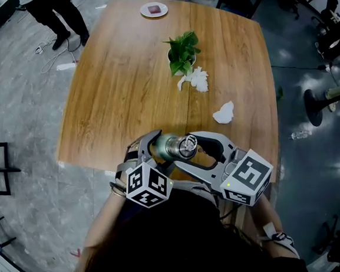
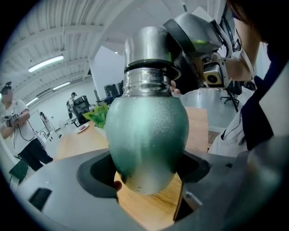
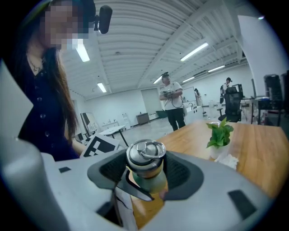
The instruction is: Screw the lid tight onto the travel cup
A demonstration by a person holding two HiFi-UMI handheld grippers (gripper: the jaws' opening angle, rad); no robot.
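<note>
Head view: cup [image 1: 170,146] held between left gripper [image 1: 154,147] and right gripper [image 1: 207,150], above the surface's [image 1: 123,77] near edge.
Left gripper view: jaws clamped on the cup body; lid [image 2: 146,45] at its far end.
Right gripper view: jaws closed round the lid.
Risk: a tilted lid could cross-thread; a slack left grip could let the cup spin.

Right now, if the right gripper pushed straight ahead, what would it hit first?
The right gripper is shut on the lid; pushed on, it would likely drive the travel cup into the left gripper facing it, though depth is unclear.
</note>
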